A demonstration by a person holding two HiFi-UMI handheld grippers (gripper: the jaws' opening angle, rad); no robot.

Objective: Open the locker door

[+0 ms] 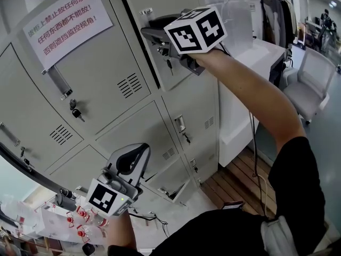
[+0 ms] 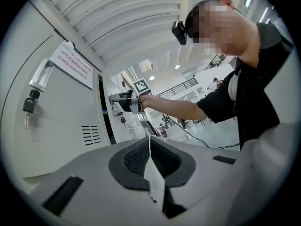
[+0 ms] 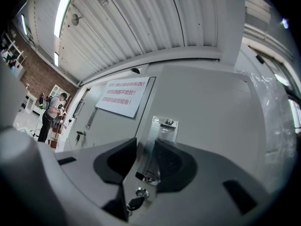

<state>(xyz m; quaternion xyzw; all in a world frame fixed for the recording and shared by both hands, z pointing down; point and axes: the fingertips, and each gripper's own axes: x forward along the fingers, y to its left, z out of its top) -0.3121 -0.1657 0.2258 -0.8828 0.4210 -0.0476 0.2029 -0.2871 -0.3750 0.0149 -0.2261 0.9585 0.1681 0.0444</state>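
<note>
the right gripper's [image 3: 146,150] two dark pads sit one on each side of the metal handle [image 3: 157,134] of the locker door [image 3: 211,107], closed in on it so that the strip fills the space between them. just below the pads, a round lock [image 3: 140,192] holds a key [image 3: 133,203] with a dark head. the door is in the upper row of the grey locker bank, right of a dark vertical seam, and looks shut, level with the doors around it. the person's bare forearm [image 1: 250,95] reaches up to it from the lower right of the head view.

the left gripper's [image 2: 151,147] pads are pressed together. a thin white sliver [image 2: 154,180] stands on edge along their seam; whether it is a separate thing i cannot tell. this gripper is low in the head view, in front of the bottom lockers and well apart from the handle.

left of the seam, the neighbouring door carries a white notice [image 1: 66,20] with red and green print, and below it another handle with a key [image 1: 76,111] hanging. a grey chair [image 1: 314,84] stands to the far right, over wooden flooring [image 1: 240,183].
</note>
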